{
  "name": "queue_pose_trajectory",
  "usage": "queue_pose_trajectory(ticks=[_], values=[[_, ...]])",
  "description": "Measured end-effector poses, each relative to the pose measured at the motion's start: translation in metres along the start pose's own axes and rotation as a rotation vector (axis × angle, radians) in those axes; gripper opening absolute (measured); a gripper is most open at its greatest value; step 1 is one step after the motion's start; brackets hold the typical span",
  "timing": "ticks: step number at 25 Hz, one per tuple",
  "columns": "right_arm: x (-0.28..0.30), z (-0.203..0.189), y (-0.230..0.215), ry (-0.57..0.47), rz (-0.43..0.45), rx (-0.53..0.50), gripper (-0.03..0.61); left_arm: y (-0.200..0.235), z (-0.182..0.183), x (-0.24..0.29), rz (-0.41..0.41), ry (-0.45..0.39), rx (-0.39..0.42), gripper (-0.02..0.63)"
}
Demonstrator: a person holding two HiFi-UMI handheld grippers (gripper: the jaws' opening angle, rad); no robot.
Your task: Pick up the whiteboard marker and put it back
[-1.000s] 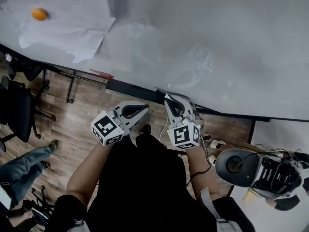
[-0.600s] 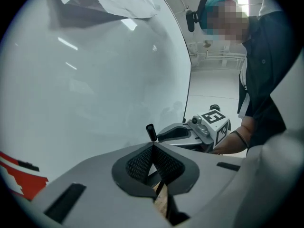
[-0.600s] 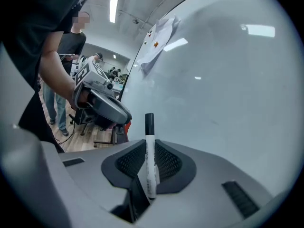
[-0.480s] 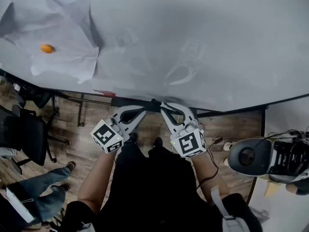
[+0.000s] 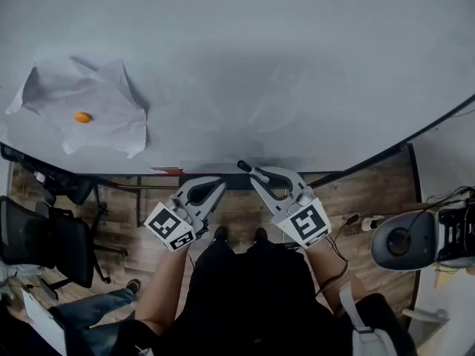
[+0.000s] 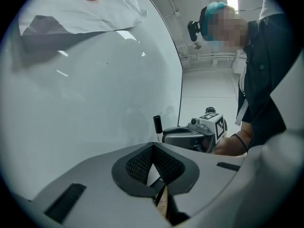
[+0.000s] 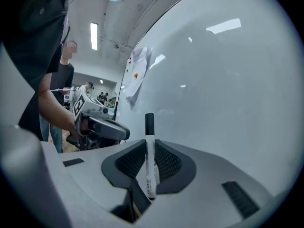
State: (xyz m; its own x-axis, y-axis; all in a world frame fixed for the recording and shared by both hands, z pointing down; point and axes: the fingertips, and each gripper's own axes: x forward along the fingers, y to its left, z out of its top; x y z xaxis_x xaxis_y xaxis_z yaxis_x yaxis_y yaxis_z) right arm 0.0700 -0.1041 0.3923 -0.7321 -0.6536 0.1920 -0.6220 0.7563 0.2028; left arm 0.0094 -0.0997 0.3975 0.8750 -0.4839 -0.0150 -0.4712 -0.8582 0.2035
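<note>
Lifted higher over the past second, both hand-held grippers now sit side by side before the lower edge of the whiteboard (image 5: 297,65). The right gripper (image 5: 249,170) pinches the whiteboard marker (image 7: 150,165) across its white barrel, with the black cap poking out past the jaw tips toward the board. Whether the cap touches the surface cannot be told. The left gripper (image 5: 220,184), just beside it, has its jaws pressed together on nothing. Well off to the left on the board lies a crumpled sheet of paper (image 5: 104,99) with a small orange object (image 5: 82,117) on it. Wood flooring (image 5: 371,191) shows below the board's edge.
</note>
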Motion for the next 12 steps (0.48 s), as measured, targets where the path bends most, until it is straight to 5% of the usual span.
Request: queue_pose_trajectory(ticks=[12], values=[[-0.024,0.045,-0.015,-0.185,0.005,0.212,0.069,-0.007,0.028,-0.005,-0.018,-0.031,0.042,0.011]])
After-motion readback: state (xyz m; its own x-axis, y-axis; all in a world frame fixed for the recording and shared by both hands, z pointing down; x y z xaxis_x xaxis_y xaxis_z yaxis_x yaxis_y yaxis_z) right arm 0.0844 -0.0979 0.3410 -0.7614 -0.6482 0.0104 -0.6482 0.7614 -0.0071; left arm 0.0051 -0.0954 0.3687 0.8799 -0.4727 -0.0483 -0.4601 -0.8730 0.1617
